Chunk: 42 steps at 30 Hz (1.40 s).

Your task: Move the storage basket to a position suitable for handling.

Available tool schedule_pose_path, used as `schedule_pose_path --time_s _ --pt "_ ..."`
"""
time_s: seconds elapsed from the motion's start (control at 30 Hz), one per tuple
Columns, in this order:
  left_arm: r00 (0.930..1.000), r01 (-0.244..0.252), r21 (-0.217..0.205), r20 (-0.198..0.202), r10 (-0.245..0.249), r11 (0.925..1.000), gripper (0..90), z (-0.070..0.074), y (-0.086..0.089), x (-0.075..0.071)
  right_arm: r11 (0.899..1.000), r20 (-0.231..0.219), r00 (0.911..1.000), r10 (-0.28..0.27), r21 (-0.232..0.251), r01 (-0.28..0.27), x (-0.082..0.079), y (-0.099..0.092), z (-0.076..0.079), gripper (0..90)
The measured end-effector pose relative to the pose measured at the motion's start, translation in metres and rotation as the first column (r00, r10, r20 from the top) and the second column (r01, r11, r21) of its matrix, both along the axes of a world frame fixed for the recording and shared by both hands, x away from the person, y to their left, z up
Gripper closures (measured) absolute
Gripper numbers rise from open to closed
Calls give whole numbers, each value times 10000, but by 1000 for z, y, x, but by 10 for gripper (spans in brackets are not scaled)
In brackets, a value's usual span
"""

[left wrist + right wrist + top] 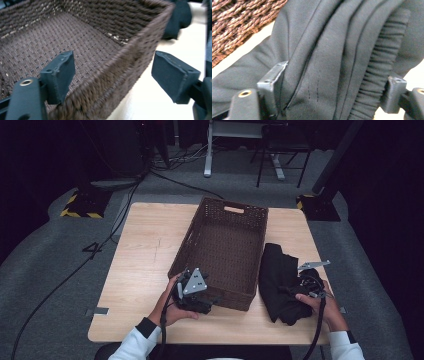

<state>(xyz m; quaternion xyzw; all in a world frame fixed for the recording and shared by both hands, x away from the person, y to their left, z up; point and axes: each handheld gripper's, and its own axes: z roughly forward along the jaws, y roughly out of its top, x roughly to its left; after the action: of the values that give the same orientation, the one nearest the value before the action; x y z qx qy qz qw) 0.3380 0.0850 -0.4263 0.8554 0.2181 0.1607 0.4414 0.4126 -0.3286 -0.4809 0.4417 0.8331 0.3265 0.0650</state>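
Jaws of your left gripper [112, 80] sit open around the brown basket's [227, 237] near wall, while your right gripper [332, 92] squeezes the folded black cloth [280, 280].

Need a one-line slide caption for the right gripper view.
Right gripper with its jaws clamped around a bunched fold of a black garment, elastic waistband at one pad, beside the brown woven basket.

Dim surroundings, lit tabletop, blurred close-ups
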Motion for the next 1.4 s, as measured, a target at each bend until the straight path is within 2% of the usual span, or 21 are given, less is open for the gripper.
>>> schedule_pose_path --time_s 0.03,0.07,0.13,0.33,0.4,0.5,0.57,0.73,0.8,0.87,1.0,1.2,1.27,1.4 --pt "9999 -64 124 -92 65 9999 249 -4 -2 5 10000 -20 10000 66 16 -66 -1 0 1 281" --pt "9998 12 18 -211 -12 10000 260 -6 -1 8 9998 -32 9998 206 68 -206 0 0 1 307" --pt "9999 77 -53 -143 -78 10000 267 -6 -1 12 9990 -138 9990 418 144 -416 0 1 3 377" --pt "9998 191 -67 -29 -191 9998 293 -7 -5 25 9968 -227 9972 718 380 -709 0 1 3 468" --pt "9995 304 124 41 -305 9995 309 -6 -6 31 9951 -232 9959 877 481 -865 -1 0 4 505" --pt "9995 298 159 -44 -297 9994 320 -5 -7 39 9919 -198 9938 1092 680 -1076 -2 -1 5 573" --pt "9993 322 161 -211 -319 9994 320 -4 -5 44 9912 -55 9932 1162 647 -1156 -5 -1 6 595" --pt "9997 153 366 -193 -146 9992 308 -2 4 47 9920 104 9938 1103 601 -1107 -8 -2 8 575" --pt "9998 -137 529 -103 143 9985 290 0 9 47 9954 170 9961 861 416 -867 -9 -2 8 456" --pt "9995 -312 602 -37 314 9977 278 0 13 47 9992 219 9992 340 217 -345 -7 -3 6 326" --pt "9994 -273 578 -179 284 9980 258 1 20 47 9994 -34 9998 -209 281 210 -4 -3 -1 146" --pt "9997 -163 560 -185 174 9983 257 1 22 48 9990 -31 10000 14 441 -12 -3 -2 -3 145" --pt "9996 -191 531 -175 201 9984 255 1 21 48 9983 -85 9993 372 460 -368 -3 2 -3 193" --pt "9996 -209 646 -164 220 9977 252 4 19 45 9946 -135 9963 851 603 -842 -3 6 0 354"
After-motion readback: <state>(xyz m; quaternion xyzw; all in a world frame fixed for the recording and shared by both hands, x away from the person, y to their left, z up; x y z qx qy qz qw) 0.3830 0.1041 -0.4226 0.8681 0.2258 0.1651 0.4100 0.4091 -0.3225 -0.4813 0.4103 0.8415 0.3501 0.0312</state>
